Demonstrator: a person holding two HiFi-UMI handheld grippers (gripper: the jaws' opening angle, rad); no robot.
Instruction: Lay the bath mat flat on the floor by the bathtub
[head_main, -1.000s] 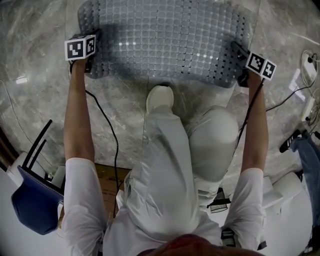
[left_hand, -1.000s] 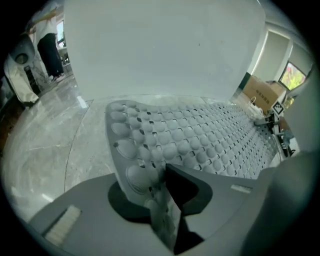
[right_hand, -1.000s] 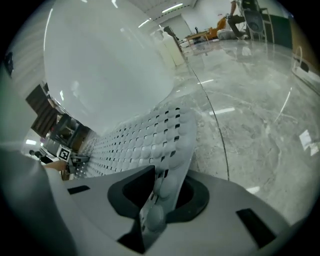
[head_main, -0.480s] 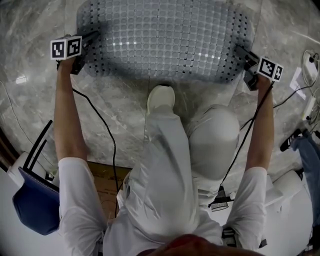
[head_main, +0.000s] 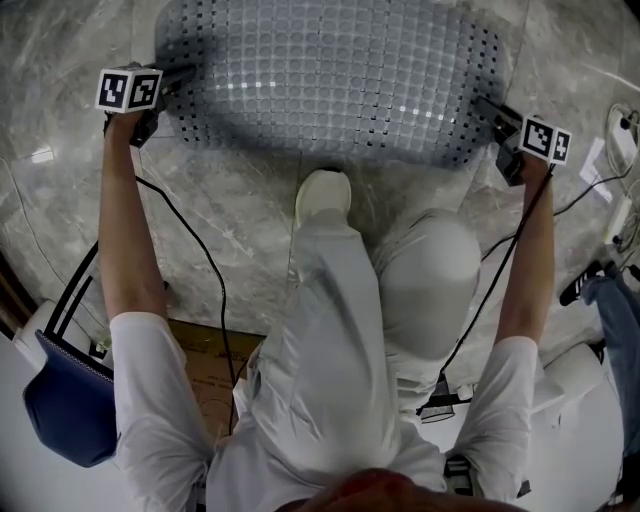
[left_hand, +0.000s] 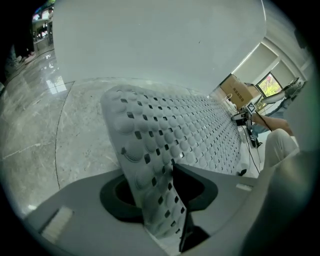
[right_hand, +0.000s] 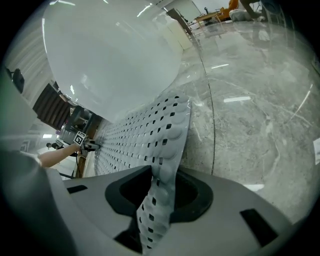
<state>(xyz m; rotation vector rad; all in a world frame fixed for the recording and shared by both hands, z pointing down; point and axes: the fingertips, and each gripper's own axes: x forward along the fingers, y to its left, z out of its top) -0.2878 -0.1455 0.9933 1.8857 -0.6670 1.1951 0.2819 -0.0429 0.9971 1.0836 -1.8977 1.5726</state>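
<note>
While both pairs of jaws are opening, the bath mat lies spread on the marble floor beside the white bathtub, and its 2 near corners stand lifted off the floor. The left tongs are wide apart, with the left corner loose in the gap and the pads not pinching it. The right tongs are just as wide, with the right corner standing free between their jaws.

The main risk, as I judge it, is in pulling away. The mat is soft and full of holes, so a jaw tip could catch in 1 of them. A backward pull would then drag that side away from the tub or fold it over. Drawing out only 1 of the tongs first could skew the mat.

Both corners bend upward where they sit in the jaws, so they may stay curled once freed and leave the mat not quite flat. The person's shoe sits just beside the near edge, and a shift of that foot could ruck up the mat.
</note>
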